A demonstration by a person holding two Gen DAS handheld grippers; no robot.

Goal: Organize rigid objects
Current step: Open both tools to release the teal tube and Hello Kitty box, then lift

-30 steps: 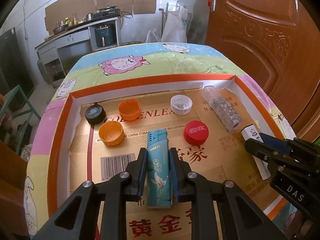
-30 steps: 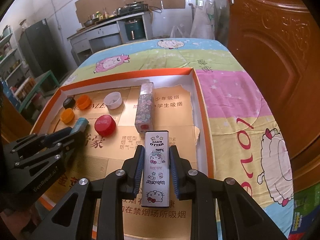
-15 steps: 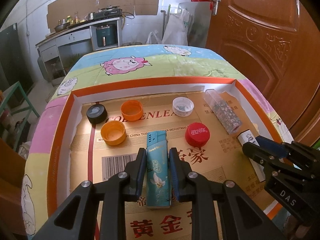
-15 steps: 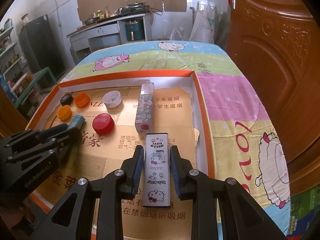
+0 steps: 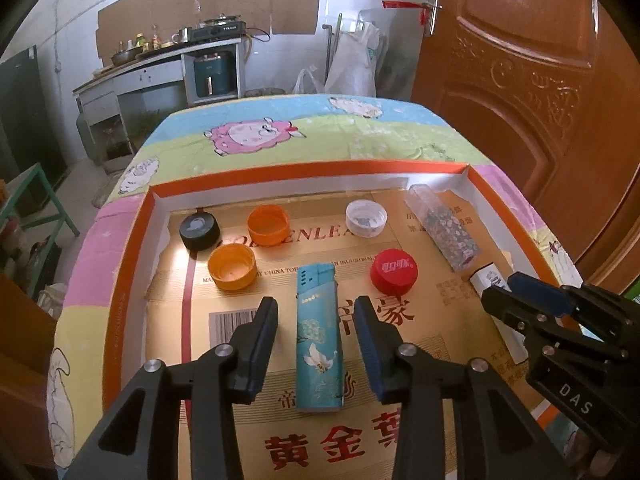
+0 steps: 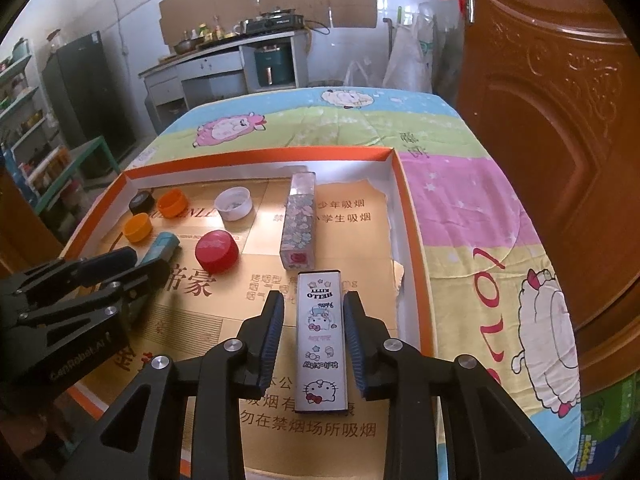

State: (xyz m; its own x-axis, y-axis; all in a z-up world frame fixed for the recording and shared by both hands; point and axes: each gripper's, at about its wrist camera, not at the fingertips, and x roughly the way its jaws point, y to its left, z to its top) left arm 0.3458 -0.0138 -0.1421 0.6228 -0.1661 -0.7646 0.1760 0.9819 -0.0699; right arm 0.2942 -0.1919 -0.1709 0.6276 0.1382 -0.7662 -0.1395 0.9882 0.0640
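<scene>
My left gripper (image 5: pixel 316 312) is open, its fingers apart on either side of a teal lighter (image 5: pixel 319 336) that lies flat on the cardboard floor of the orange-rimmed tray (image 5: pixel 132 248). My right gripper (image 6: pixel 314 306) is open around a white Hello Kitty lighter (image 6: pixel 322 340) lying flat near the tray's right wall. A floral lighter (image 6: pixel 299 220) lies just beyond it. The right gripper also shows in the left wrist view (image 5: pixel 520 304), and the left gripper in the right wrist view (image 6: pixel 132 264).
A red cap (image 5: pixel 393 271), a white cap (image 5: pixel 366 218), two orange caps (image 5: pixel 268 224) (image 5: pixel 232 268) and a black cap (image 5: pixel 199 232) sit in the tray's far half. The tray rests on a cartoon-print cloth (image 6: pixel 460 208). A wooden door (image 6: pixel 560 120) stands at the right.
Both grippers have opened: the left let go of the teal lighter, the right let go of the Hello Kitty lighter. Both lighters now lie on the cardboard.
</scene>
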